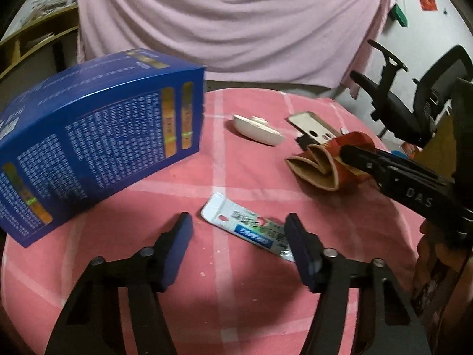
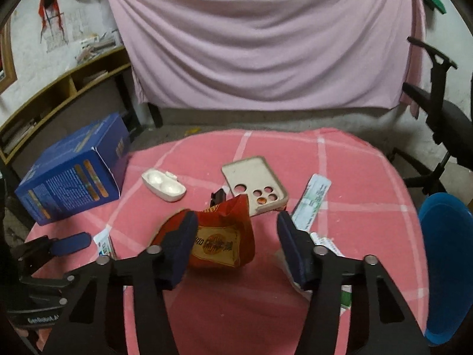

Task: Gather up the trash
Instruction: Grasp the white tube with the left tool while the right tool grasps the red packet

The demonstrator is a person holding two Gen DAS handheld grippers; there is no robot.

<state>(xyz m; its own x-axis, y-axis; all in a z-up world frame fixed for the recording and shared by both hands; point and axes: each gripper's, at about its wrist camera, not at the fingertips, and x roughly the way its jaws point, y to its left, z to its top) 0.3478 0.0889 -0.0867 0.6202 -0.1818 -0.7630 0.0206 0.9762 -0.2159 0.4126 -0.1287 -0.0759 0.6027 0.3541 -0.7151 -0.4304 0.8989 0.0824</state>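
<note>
The left gripper [image 1: 238, 247] hangs low over a pink checked tablecloth [image 1: 251, 177], its jaws spread with bare cloth between them. A flattened white tube [image 1: 248, 226] lies just ahead of them, its long axis slanting from the crimped flat end at upper left down to lower right, where it passes behind the right-hand pad [image 1: 298, 245]; whether pad and tube touch is hard to tell through the motion blur.

The right gripper [image 2: 236, 244] has its jaws apart on either side of a crumpled red packet [image 2: 221, 236]. The packet stands on the cloth between the pads, one torn corner pointing up and away. The left pad [image 2: 183, 245] overlaps its edge, while a clear gap shows before the right pad, so it is not pinched. From the left wrist view the same packet shows folded brown inner walls, lying with its open mouth toward the camera.

Further back lie a beige phone case [image 2: 255, 186], camera holes nearest, and a white earbud case [image 2: 162, 185]. A blue carton [image 2: 71, 174] sits at the table's left edge, a long paper strip [image 2: 313, 201] to the right, and a blue bin [image 2: 449, 263] beside the table
</note>
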